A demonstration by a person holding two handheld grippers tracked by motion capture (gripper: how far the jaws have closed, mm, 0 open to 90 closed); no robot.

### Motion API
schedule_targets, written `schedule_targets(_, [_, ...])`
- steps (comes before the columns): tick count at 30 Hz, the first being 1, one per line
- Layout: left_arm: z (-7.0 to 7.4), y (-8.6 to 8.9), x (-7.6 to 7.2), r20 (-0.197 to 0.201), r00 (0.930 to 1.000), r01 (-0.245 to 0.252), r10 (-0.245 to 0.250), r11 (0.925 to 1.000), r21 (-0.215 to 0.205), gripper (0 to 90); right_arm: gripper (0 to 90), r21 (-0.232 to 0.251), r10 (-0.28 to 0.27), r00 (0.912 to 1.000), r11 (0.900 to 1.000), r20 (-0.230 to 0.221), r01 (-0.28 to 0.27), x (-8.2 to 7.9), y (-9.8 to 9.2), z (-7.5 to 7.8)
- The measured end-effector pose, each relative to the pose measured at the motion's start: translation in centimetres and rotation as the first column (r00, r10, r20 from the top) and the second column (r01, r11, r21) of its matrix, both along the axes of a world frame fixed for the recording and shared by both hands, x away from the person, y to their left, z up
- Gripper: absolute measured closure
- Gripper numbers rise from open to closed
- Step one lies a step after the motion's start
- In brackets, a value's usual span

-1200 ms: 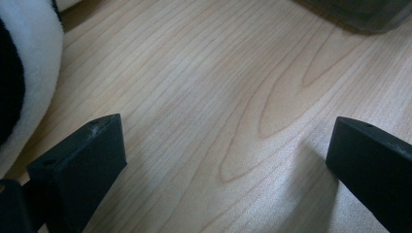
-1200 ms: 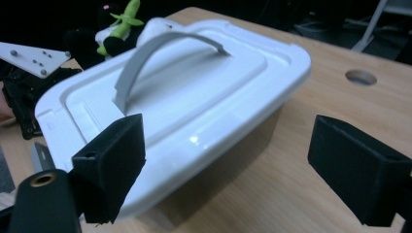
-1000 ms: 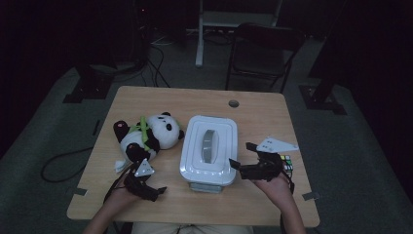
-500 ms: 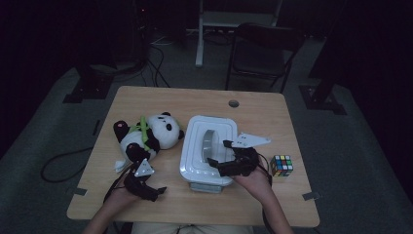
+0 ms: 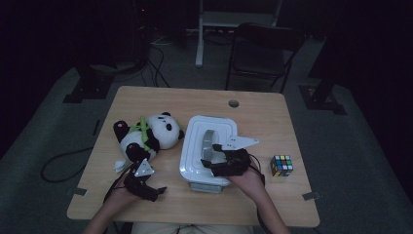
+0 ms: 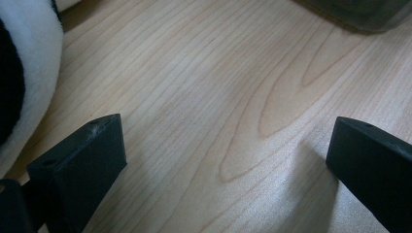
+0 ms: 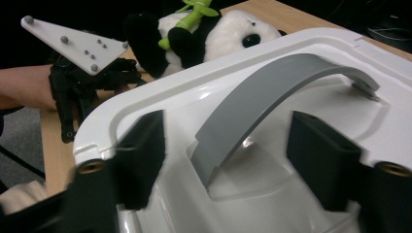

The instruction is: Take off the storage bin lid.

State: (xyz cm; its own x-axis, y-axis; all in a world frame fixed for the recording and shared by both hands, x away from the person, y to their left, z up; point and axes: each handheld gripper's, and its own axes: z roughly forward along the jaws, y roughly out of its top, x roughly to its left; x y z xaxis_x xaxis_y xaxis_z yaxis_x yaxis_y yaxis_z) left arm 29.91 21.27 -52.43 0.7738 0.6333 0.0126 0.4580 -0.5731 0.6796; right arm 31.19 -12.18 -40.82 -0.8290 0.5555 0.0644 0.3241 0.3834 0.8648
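Your right hand-held gripper, jaws just closing, straddles but does not yet pinch the grey handle of the white box mid-worktop. Gripped near this end, the lid may tilt. Left hand-held gripper rests open, empty.

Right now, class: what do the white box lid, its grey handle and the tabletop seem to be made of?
White box lid: likely moulded plastic, glossy, since highlights run along its rounded rim.
Grey handle: probably plastic too, matte, with an even, dull surface.
Tabletop: light wood or wood-look laminate; grain lines and ovals show, with a faint sheen. Which of the two is unclear.
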Motion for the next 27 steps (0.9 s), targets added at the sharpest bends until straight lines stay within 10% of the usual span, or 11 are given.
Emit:
schedule_targets(12, [0.0, 0.0, 0.0, 0.000, 1.0000, 0.000, 0.000, 1.0000, 0.000, 1.4, 63.0, -0.015, 0.042, 0.9987, 0.999, -0.029, -0.043, 0.5, 0.3, -0.3])
schedule_targets(27, [0.0, 0.0, 0.0, 0.000, 1.0000, 0.000, 0.000, 1.0000, 0.000, 1.4, 70.1, 0.012, 0.068, 0.9923, 0.998, -0.104, -0.067, 1.0, 0.3, 0.0])
